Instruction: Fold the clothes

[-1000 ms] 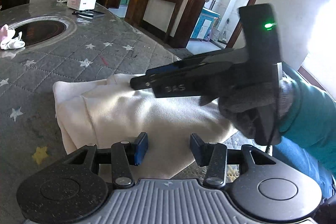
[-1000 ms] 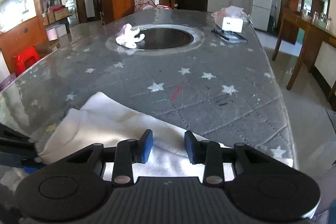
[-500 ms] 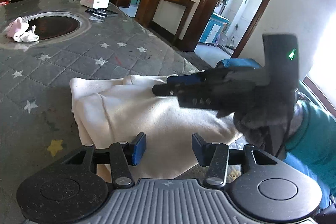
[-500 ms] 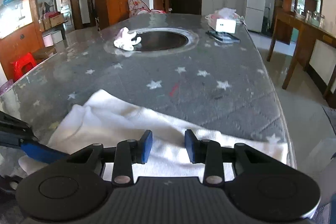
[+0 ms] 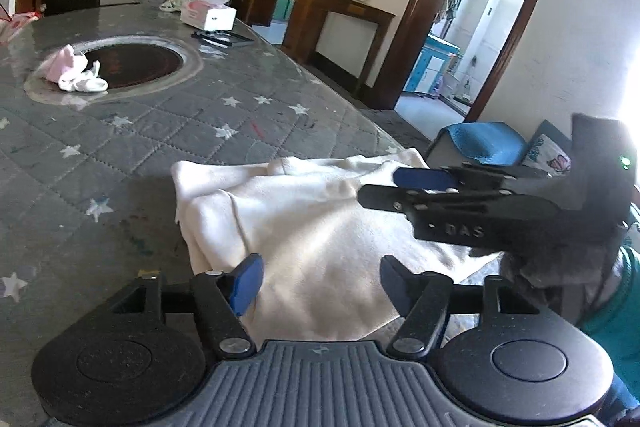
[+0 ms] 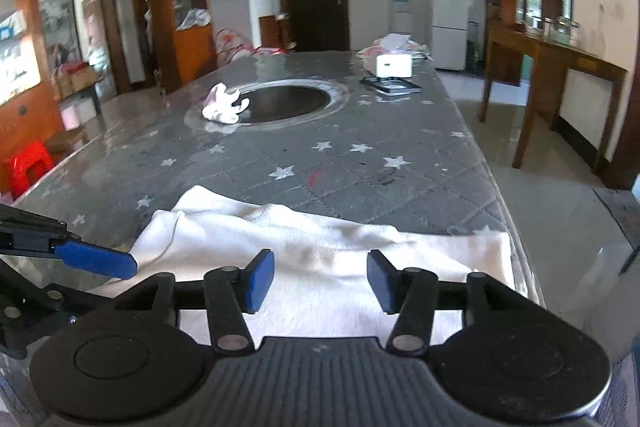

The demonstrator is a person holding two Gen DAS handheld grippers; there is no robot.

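My left gripper (image 5: pixel 320 281) and right gripper (image 6: pixel 320 281) both hover with jaws spread, gripping nothing, above the folded cream garment (image 5: pixel 316 227), which lies at the near edge of the star-patterned table (image 6: pixel 360 163).

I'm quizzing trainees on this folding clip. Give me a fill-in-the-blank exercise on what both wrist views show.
1. The cream cloth garment lies on a grey quilted table cover printed with ____.
2. Both the left gripper and right gripper have jaws that are ____.
3. The pink-and-white crumpled cloth sits at the rim of a dark round ____.

Answers: stars; open; hole
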